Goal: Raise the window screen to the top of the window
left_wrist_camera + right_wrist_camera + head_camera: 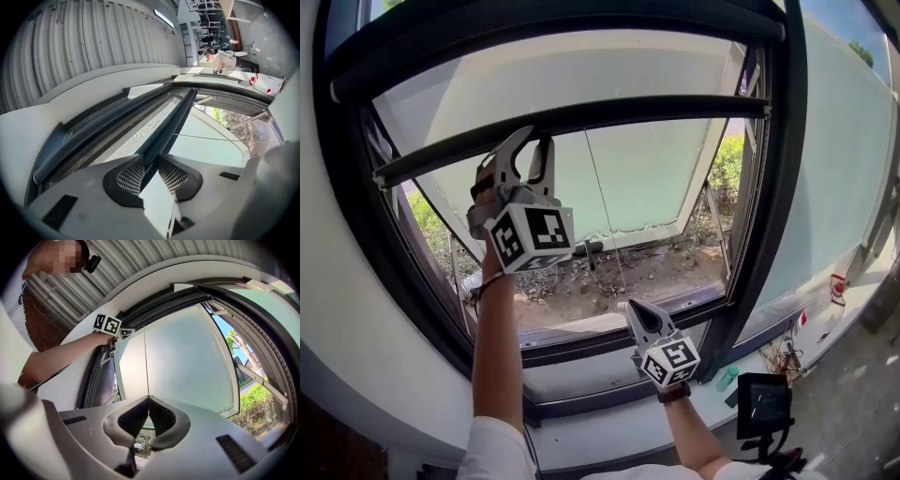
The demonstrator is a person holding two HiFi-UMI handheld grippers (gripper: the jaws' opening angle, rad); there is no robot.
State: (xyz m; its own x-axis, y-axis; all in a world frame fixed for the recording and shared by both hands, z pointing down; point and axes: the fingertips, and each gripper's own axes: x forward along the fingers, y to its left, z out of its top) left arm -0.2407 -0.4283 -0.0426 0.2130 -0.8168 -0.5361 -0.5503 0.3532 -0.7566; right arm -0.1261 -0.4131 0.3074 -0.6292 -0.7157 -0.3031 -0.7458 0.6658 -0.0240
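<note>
A person stands at a window (787,187) with a dark frame, holding two grippers, each with one marker cube at its back. The window screen (581,80) is a pale mesh in the upper part of the opening. It hangs from a dark casing (562,42) along the top and ends in one dark bar (656,117). The bar lies across the window, slightly tilted, about a third of the way down the opening and below the casing. Under the bar the opening is unscreened, and one frosted pane (656,178) swings outward over bare ground and green shrubs.

The left gripper (537,138) is held high at the bar, left of its middle. In the left gripper view the bar runs straight between the two mesh pads (131,177), and the jaws are closed on it.

The right gripper (633,307) is lower and further right, near the bottom of the frame. Its jaws are closed together on one thin cord (600,206). The right gripper view shows the cord rising in a straight line from the jaw tips towards the bar.

One small screen on a stand (764,403) sits at the lower right, with one green bottle (727,378) just beside it.
</note>
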